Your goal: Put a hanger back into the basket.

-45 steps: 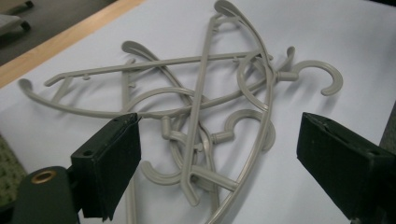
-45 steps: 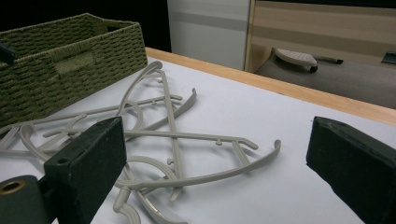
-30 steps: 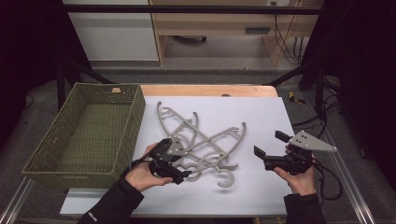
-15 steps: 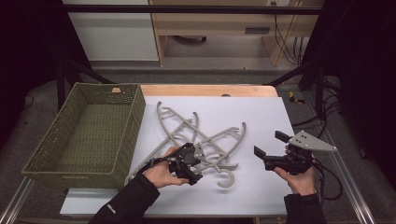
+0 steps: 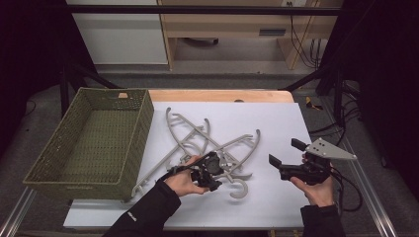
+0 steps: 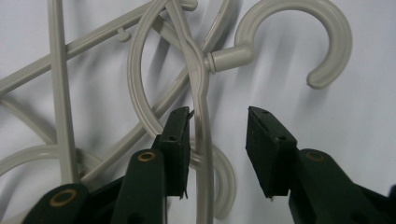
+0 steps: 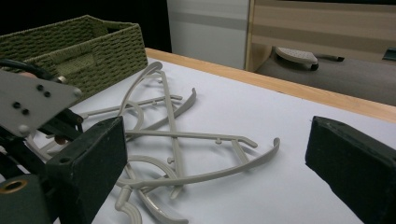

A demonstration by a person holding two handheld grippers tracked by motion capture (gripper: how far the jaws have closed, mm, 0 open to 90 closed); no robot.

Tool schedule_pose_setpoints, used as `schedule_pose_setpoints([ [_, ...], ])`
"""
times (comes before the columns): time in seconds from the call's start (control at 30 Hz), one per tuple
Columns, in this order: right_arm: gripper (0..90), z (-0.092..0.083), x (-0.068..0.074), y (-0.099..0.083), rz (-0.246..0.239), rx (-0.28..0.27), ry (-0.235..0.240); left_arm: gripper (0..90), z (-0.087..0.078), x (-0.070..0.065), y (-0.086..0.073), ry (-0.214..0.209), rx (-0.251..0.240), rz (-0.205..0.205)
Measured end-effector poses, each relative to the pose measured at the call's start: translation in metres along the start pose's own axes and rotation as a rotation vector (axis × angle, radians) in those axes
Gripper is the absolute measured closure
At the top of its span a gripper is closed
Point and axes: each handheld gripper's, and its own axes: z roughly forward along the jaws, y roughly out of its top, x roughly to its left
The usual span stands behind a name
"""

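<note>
Here the left gripper (image 6: 218, 142), jaws just closing around one hanger's neck (image 6: 201, 100), not yet pinching, risks dragging tangled hangers (image 5: 207, 143) along

The room around the table lies in deep dark, while the white table top (image 5: 267, 123) is lit evenly from above and reads bright without glare. The grey hangers (image 5: 197, 143) throw soft, doubled shadows on it, plainest in the left gripper view. There the near black pads are soft and out of focus. In the right gripper view the near pads blur heavily, and the far background is slightly soft.
</note>
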Motion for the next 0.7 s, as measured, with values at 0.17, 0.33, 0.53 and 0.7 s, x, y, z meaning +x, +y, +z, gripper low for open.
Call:
schedule_pose_setpoints([
  [0.17, 5.8, -0.002, -0.001, 0.000, 0.002, 0.000, -0.003, 65.7, 0.015, 0.004, 0.004, 0.003, 0.048, -0.013],
  [0.33, 5.8, -0.002, -0.002, 0.001, 0.003, -0.004, -0.001, 69.5, 0.022, 0.004, 0.007, 0.004, 0.073, -0.029],
  [0.53, 5.9, -0.003, -0.002, 0.001, 0.007, -0.005, -0.001, 79.2, 0.030, 0.006, 0.009, 0.020, 0.110, -0.071],
  [0.7, 5.9, -0.003, -0.002, 0.001, 0.006, -0.007, -0.002, 81.1, 0.029, 0.008, 0.009, 0.008, 0.103, -0.094],
])
